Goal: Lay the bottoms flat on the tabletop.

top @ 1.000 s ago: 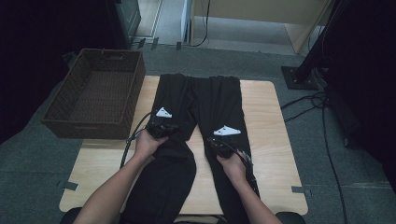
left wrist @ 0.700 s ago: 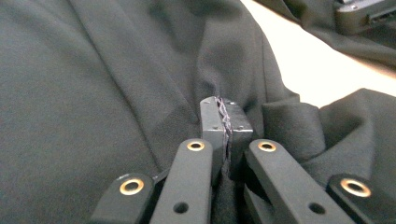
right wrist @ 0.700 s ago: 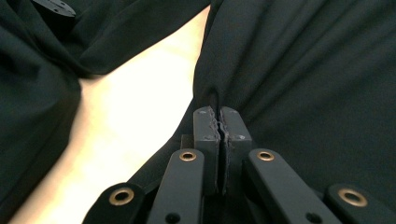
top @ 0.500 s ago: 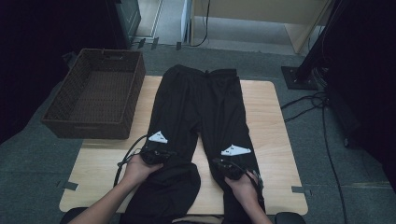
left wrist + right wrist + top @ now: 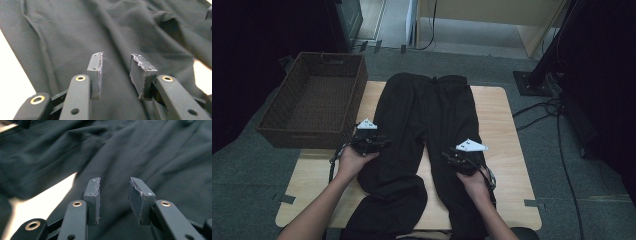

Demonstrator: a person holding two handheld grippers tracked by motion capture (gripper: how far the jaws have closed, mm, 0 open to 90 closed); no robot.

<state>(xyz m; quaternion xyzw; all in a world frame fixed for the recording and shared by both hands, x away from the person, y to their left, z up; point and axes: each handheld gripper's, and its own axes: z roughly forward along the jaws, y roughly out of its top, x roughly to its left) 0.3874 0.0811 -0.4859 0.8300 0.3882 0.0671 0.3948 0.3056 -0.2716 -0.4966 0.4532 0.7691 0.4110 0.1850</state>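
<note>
A: Where are the black trousers [image 5: 427, 130] lying?
B: They are lying flat along the wooden table [image 5: 507, 145], beside the wicker basket [image 5: 312, 100].
A: And the grippers?
B: Left gripper [image 5: 116, 65] and right gripper [image 5: 114, 188] are hovering over the legs, released, gripping nothing.

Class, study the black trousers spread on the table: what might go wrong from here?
1. The trousers hang off the table's near edge, so their weight may drag them down.
2. The left leg is bunched near the edge; folding now could trap creases.
3. The left gripper and right gripper are open, holding nothing.
</note>
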